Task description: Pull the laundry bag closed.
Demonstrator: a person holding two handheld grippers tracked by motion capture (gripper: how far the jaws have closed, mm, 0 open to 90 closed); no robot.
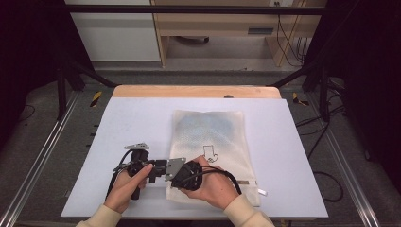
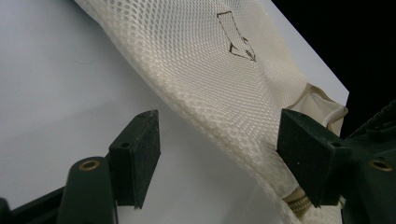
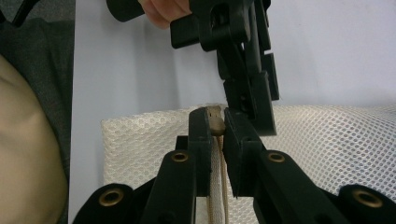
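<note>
One cream mesh laundry bag (image 1: 213, 142) lies flat mid-surface (image 1: 118, 123), zipper end at the near edge. Right hand-held gripper (image 3: 215, 122) is clamped on the bag's zipper (image 3: 215, 119). Left hand-held gripper (image 2: 219, 149) gapes wide, straddling the bag's edge. Bare surface on both sides.

A cream mesh cloth bag (image 2: 219, 79) is laid on a smooth, matt white bench (image 1: 132, 123); matt black plastic is seen on the left claw (image 2: 217, 158).
</note>
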